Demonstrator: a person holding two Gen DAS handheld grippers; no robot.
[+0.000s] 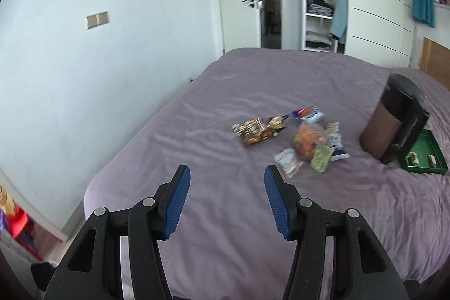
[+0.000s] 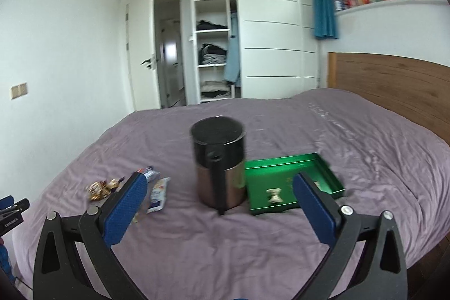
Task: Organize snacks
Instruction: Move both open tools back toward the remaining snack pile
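The loose heap of crinkled foil and plastic snack packets point(image 1: 295, 137) is seen lying on the mauve-sheeted bed point(image 1: 225, 92), on the side of the tall brown-and-black lidded bin point(image 1: 393, 120) away from the shallow green rectangular tray point(image 1: 430, 156). The left claw point(image 1: 227, 197) is released and empty, with the heap ahead and slightly right of it. The right claw point(image 2: 219, 204), also released and empty, is aimed at the bin, so the left hand is judged nearer.
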